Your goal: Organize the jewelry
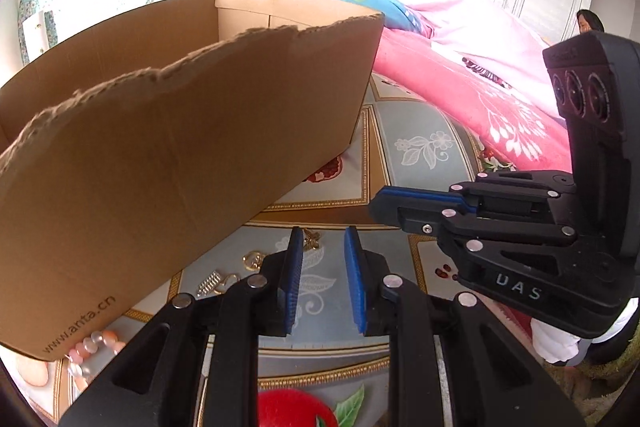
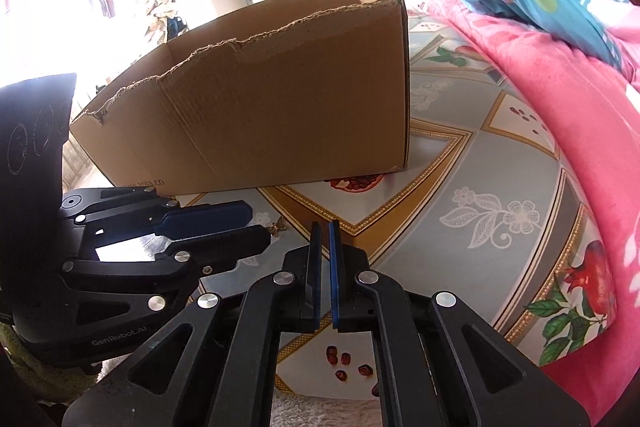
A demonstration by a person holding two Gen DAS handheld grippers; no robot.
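Pink bead bracelet [image 1: 94,347] at far left, half under the cardboard box [image 1: 180,147] corner. Next, gold & silver charms [image 1: 236,273] loose on the patterned cloth [image 1: 420,147], just beside the box front. Left gripper [image 1: 323,279]: jaws partly apart, nothing btwn them, charms just left of its tip. Right gripper [image 2: 325,269]: pads nearly together, nothing held (small gold butterfly piece [image 2: 279,225] lies left of it). Pink blanket [image 2: 560,87] at right.

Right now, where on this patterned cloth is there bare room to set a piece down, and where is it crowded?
Free: the grey floral patch between the cardboard box and the pink blanket, ahead of the right gripper. Crowded: the strip along the box's front, where gold pieces, a silver clip and a pink bead bracelet lie beside the left gripper.
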